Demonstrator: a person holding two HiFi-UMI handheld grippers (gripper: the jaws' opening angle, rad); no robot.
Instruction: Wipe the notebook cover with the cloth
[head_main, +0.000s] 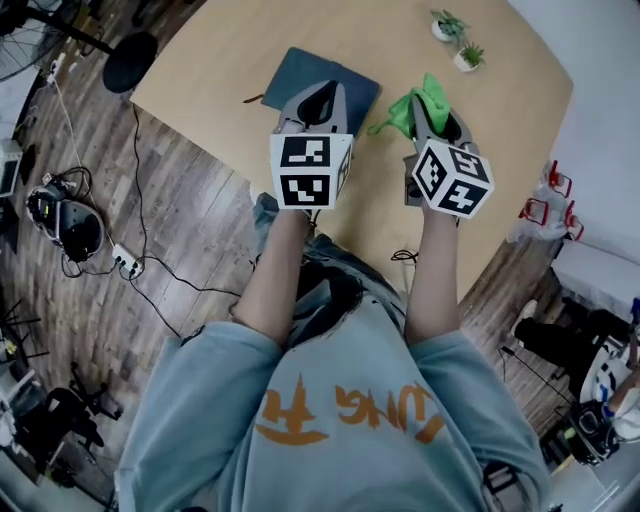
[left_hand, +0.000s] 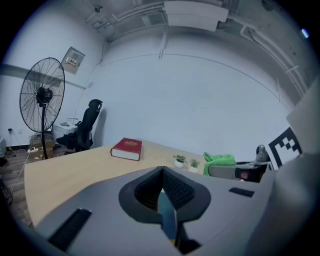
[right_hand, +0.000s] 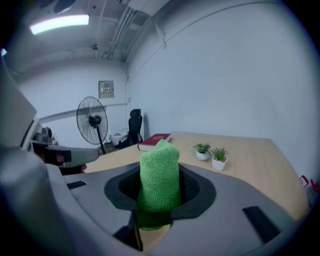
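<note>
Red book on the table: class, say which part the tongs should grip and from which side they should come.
Pinch the red book across its thickness at the pale page edge facing the left tongs, coming in low and level from that side. It lies flat and closed on the table, so probably only an edge, tipped up slightly, gives the tongs purchase.

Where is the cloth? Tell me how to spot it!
Find the wooden table, then the right gripper held over its near side. The cloth is the fuzzy wad pinched in that gripper's jaws, poking out ahead. It is bright green, unlike the flat dark blue notebook beside it.
</note>
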